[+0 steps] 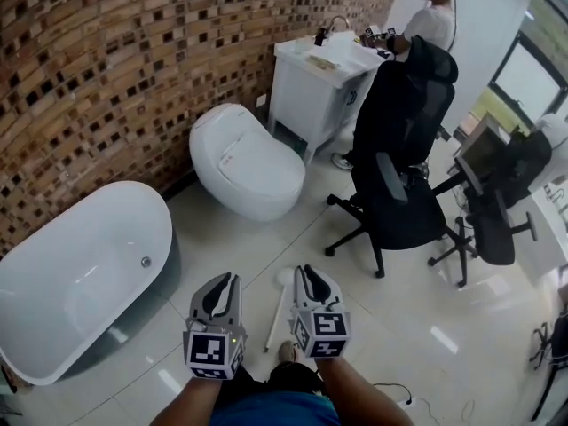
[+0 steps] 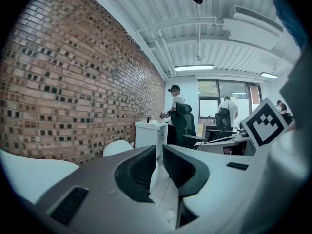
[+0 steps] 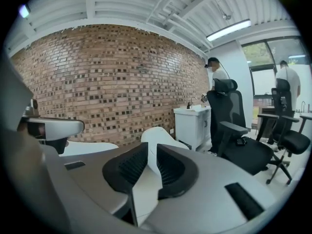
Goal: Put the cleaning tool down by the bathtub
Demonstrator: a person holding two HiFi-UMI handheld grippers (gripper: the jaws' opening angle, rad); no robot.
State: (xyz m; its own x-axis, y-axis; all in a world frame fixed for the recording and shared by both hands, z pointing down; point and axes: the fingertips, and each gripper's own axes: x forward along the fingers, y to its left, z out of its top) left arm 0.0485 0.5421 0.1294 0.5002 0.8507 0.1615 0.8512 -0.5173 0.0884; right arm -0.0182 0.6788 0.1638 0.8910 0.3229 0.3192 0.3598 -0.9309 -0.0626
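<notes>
The cleaning tool (image 1: 277, 313) is a thin white stick lying on the tiled floor, running between my two grippers. To its left the white oval bathtub (image 1: 80, 273) stands against the brick wall. My left gripper (image 1: 229, 279) hovers just left of the stick and my right gripper (image 1: 304, 272) just right of it; neither holds it. In the left gripper view the left gripper (image 2: 159, 148) shows a narrow gap with nothing in it. The right gripper (image 3: 152, 145) also stands with its jaws apart and empty. Both gripper views show the bathtub (image 3: 92, 147) at the left, but not the tool.
A white toilet (image 1: 244, 162) sits beyond the tub, and a white vanity with a sink (image 1: 319, 69) stands further back. A black office chair (image 1: 399, 167) stands to the right, with more chairs and a desk (image 1: 497, 185) behind. A person (image 1: 430, 20) stands at the vanity.
</notes>
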